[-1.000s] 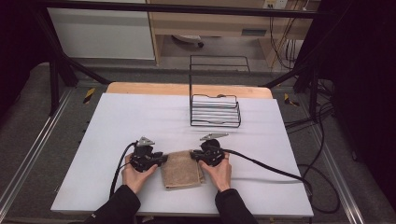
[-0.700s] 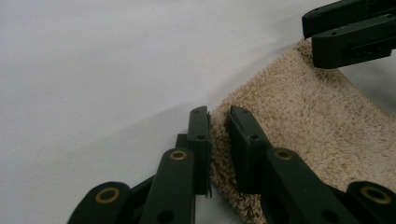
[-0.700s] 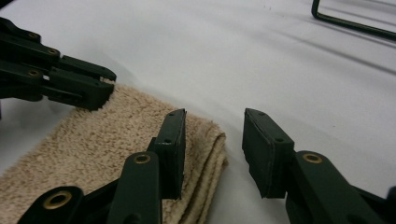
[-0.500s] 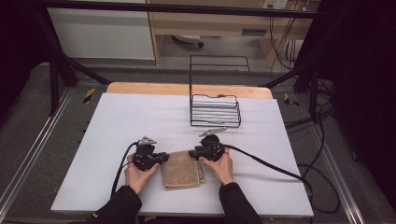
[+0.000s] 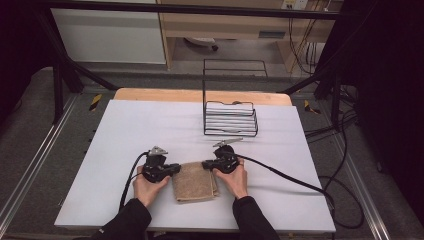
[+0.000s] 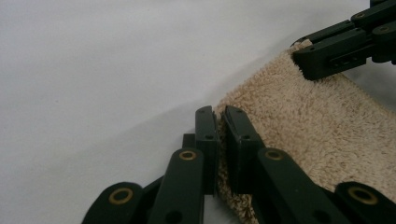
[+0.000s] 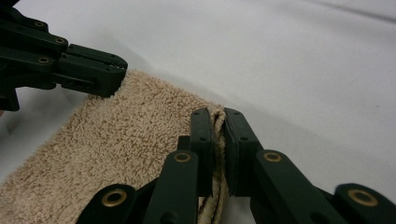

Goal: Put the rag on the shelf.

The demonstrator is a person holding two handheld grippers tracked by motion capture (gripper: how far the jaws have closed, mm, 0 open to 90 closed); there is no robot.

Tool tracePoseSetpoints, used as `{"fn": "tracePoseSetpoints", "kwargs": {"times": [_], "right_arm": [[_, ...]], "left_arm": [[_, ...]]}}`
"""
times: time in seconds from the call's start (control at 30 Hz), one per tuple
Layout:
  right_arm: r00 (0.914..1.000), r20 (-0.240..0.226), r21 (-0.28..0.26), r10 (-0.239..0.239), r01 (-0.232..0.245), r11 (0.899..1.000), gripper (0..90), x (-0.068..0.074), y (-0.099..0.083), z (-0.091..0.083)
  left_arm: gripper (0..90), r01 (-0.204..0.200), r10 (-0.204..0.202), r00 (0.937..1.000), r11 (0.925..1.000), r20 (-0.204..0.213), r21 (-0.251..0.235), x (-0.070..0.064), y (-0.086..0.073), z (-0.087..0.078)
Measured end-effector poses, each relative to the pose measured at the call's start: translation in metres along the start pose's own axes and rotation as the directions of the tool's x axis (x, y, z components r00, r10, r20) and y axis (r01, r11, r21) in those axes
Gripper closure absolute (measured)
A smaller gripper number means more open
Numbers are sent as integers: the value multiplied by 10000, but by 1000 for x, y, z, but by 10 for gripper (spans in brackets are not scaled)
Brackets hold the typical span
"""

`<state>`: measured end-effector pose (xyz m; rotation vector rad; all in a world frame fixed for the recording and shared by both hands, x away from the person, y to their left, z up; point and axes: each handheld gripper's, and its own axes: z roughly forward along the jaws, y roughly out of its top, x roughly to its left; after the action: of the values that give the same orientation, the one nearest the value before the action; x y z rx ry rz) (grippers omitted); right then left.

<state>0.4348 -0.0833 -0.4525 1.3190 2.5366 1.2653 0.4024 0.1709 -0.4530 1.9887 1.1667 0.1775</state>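
Note:
A folded beige towel [image 5: 194, 182] lies flat on the white table [image 5: 150, 125], near its front edge. My left gripper [image 5: 177, 168] is at the towel's far left corner, and its own view has it [image 6: 219, 122] shut on the edge of the towel [image 6: 308, 130]. At the far right corner, my right gripper [image 5: 204, 164] is shut on the folded edge as well [image 7: 218, 122], with the towel [image 7: 121, 140] spreading left of it. Each gripper view takes in the other gripper: the right one [image 6: 306, 63] and the left one [image 7: 116, 74].
A black wire basket [image 5: 230, 120] stands on the table beyond the right gripper. Black cables [image 5: 290, 177] trail from both grippers across the table. Bare tabletop stretches to the left and behind the towel.
The right gripper has edged slightly away from the person. The left gripper and the towel stay about where they were.

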Motion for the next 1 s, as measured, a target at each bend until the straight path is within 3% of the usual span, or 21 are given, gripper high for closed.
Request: {"fn": "tracePoseSetpoints", "kwargs": {"times": [0.23,0.47,0.73,1.0], "right_arm": [[10000,-82,-380,-51,47,9993,842,4,2,-8],[9996,-198,-1105,-214,191,9937,843,12,5,-25],[9983,-184,-1878,-548,504,9809,843,20,5,-44],[9969,-48,-2701,-786,744,9600,843,27,6,-63]], "left_arm": [[850,-104,115,9996,9989,254,-451,-2,4,-12],[850,-528,564,9979,9932,317,-1039,-9,8,-28],[852,-845,898,9956,9838,263,-1584,-17,12,-41],[854,-1203,1292,9912,9708,300,-2074,-28,20,-54]]}}
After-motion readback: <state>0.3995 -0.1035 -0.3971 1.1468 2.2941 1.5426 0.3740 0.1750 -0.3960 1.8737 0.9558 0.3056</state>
